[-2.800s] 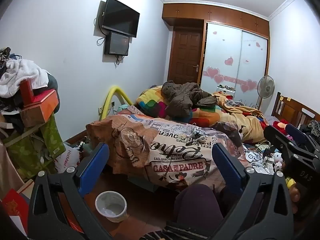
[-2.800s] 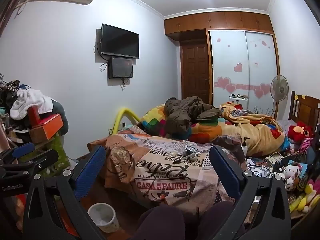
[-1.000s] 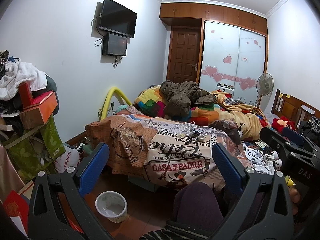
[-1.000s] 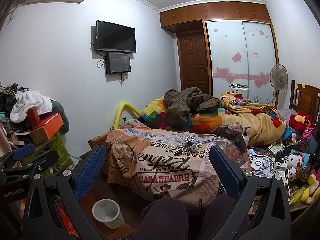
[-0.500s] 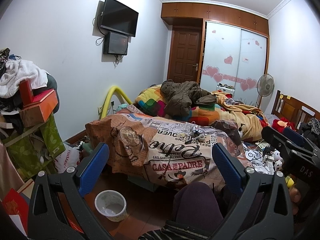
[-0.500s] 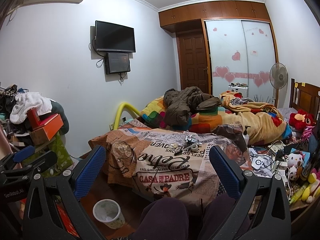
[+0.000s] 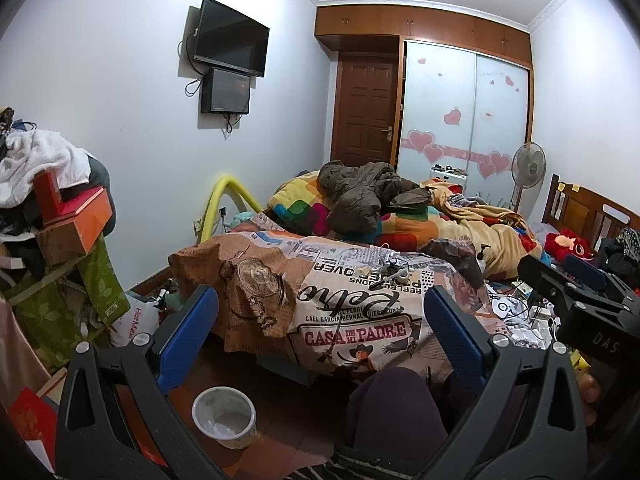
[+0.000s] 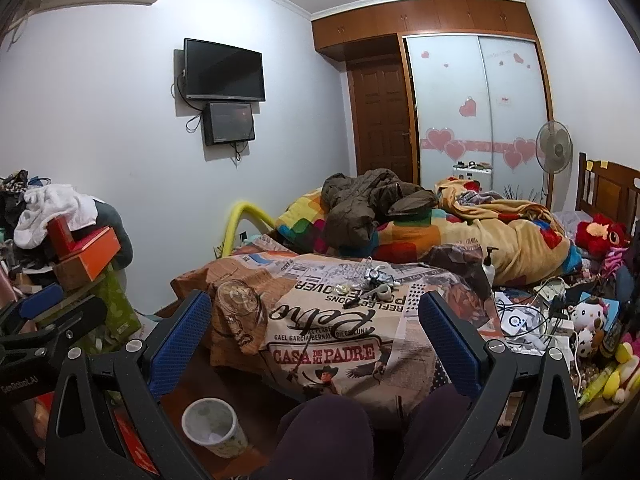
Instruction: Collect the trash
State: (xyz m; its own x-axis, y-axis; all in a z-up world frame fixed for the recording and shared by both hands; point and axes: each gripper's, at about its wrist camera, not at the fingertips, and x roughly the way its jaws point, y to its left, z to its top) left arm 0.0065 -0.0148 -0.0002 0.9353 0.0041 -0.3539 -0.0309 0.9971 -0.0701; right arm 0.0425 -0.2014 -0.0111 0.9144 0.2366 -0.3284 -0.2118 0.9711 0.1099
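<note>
A: Cluttered bedroom, seen from a seat facing the cloth-covered table (image 7: pixel 352 320). Left hand-held gripper (image 7: pixel 320 336) raised level, jaws spread wide, nothing between them. Right hand-held gripper (image 8: pixel 316 332) likewise wide open and empty, held alongside.

B: Trash located where?

A: Small litter (image 8: pixel 372 280) in a loose cluster on top of the printed cloth, near the far middle: wrappers, a roll of tape perhaps, too small to sort for certain. More crumpled paper (image 7: pixel 524 334) to the right among cables (image 8: pixel 524 320) and plush toys (image 8: pixel 592 316). Waste bin (image 7: pixel 224 412) standing upright on the floor, below and left of the table, near a knee (image 7: pixel 390 408), well apart from the litter.

B: Reason for the pose?

A: Likely a ready stance before the first reach: both tools open to accept a piece, cameras aimed squarely at the cluster. Bin set low beside the legs, probably for an easy drop without standing.

B: Progress so far?

A: Apparently at the very start; bin looking nearly empty, only a pale liner or scrap visible inside, litter untouched.

B: Risks ahead?

A: Soft cloth liable to bunch under a pinch; thin wrappers hard to lift; cables easily snagged on the right side
</note>
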